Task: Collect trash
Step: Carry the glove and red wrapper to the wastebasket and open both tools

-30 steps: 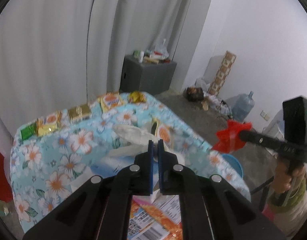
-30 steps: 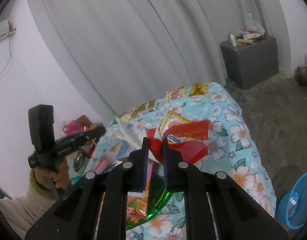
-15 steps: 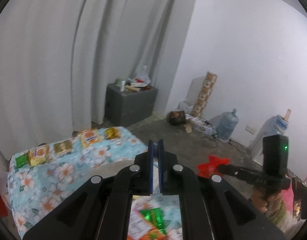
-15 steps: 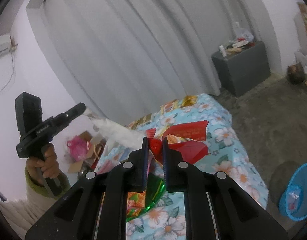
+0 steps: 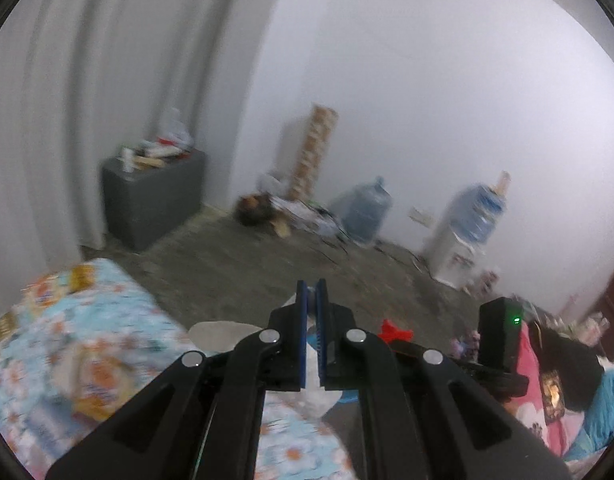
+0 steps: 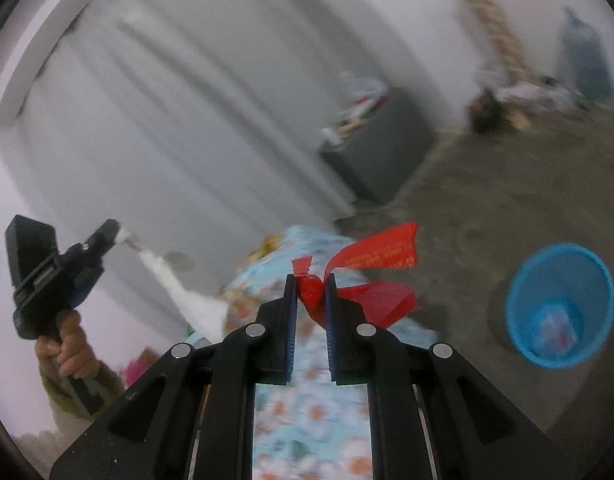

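My left gripper (image 5: 311, 285) is shut on a white plastic bag (image 5: 215, 333) that hangs below its fingers; from the right wrist view the bag (image 6: 189, 298) trails down from that gripper (image 6: 114, 227). My right gripper (image 6: 310, 278) is shut on a red wrapper (image 6: 377, 258), held above the end of the floral table (image 6: 307, 408). A blue wastebasket (image 6: 559, 303) stands on the floor to the right, with some trash inside. The red wrapper also shows in the left wrist view (image 5: 395, 330).
Several snack packets lie on the floral tablecloth (image 5: 43, 344). A grey cabinet (image 5: 155, 196) with clutter stands by the curtain. Water bottles (image 5: 365, 210) and a dispenser (image 5: 467, 232) stand along the far wall. The concrete floor (image 6: 507, 184) lies beyond the table.
Both grippers have lifted off the table and swung right towards the floor and the blue wastebasket. The white bag and the red wrapper have gone up with them.
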`<action>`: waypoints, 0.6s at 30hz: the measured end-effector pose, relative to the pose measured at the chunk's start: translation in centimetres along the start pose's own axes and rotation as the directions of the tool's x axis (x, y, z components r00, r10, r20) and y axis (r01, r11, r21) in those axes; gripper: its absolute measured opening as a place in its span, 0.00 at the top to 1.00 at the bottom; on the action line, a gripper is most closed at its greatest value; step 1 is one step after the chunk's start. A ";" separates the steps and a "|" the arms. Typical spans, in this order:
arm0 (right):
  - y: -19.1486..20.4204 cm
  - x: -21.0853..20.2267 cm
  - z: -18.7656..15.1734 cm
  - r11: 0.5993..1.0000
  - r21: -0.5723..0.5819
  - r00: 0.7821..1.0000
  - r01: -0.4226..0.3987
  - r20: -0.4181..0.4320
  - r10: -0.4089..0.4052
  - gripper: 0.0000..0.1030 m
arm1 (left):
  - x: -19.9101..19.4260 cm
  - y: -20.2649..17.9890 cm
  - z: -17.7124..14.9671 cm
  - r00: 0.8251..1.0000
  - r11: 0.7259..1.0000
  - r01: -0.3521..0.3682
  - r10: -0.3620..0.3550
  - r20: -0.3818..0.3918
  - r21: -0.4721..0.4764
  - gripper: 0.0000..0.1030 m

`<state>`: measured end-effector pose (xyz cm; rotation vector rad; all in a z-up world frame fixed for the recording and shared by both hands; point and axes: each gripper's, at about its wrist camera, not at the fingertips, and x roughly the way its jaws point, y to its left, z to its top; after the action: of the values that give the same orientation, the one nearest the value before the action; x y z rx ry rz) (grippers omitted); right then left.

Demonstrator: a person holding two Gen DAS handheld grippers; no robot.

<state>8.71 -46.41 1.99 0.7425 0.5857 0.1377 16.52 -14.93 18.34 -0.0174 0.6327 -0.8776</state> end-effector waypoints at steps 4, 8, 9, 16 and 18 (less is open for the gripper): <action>-6.5 -1.4 -0.8 0.984 0.146 0.994 0.102 0.022 -0.106 0.89 | 7.7 -4.6 0.0 0.993 0.996 0.076 -0.071 -0.098 0.049 0.97; -12.3 -1.6 -1.8 0.944 0.286 0.984 0.164 0.015 -0.176 0.89 | 15.9 -8.7 -1.1 0.970 0.986 0.133 -0.109 -0.215 0.097 0.97; -13.6 -1.5 -2.0 0.931 0.320 0.982 0.173 0.012 -0.187 0.89 | 17.5 -9.4 -1.5 0.965 0.984 0.140 -0.112 -0.237 0.105 0.97; -24.4 0.4 -3.5 0.804 0.558 0.974 0.203 -0.029 -0.226 0.87 | 32.9 -12.9 -5.5 0.904 0.981 0.157 -0.096 -0.416 0.116 0.96; -26.8 1.1 -4.0 0.776 0.594 0.972 0.212 -0.047 -0.230 0.84 | 36.9 -12.9 -6.9 0.892 0.984 0.134 -0.068 -0.447 0.117 0.95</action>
<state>5.17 -63.40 -18.83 1.2806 0.6930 -0.2976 21.04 -48.32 -2.66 0.2917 0.9983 -1.0382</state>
